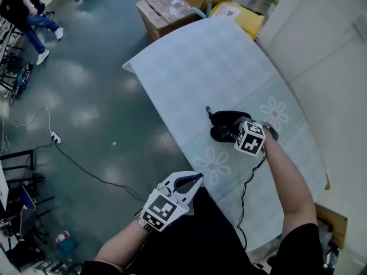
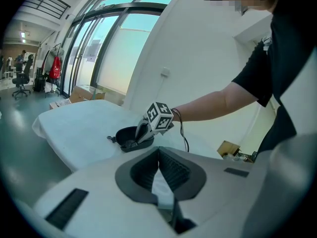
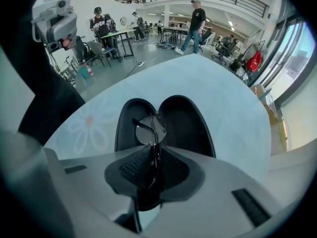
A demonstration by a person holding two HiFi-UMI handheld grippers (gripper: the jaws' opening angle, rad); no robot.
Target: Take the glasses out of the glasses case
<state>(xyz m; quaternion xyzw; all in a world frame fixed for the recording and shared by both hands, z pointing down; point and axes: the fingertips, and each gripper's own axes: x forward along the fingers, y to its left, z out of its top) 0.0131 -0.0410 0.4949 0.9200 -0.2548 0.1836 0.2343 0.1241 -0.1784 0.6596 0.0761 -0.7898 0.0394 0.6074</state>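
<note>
Right hand-held gripper (image 3: 152,150), arm (image 1: 287,179) outstretched, on glasses (image 3: 150,129)

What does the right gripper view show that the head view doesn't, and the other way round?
Only the right gripper view clearly shows the glasses, pinched edge-on between the jaws of the right hand-held gripper. Only the head view shows the left hand-held gripper, shut, near the table's edge, and cardboard boxes. Both show the open black case on the flowered table.

Left tool (image 1: 194,180) and right tool (image 1: 227,132), grey with dark pads, are each capped by a black-and-white marker cube (image 1: 250,137). A black cable (image 1: 243,195) is trailed from the right tool. A black short-sleeved shirt (image 1: 200,239) is worn.
</note>
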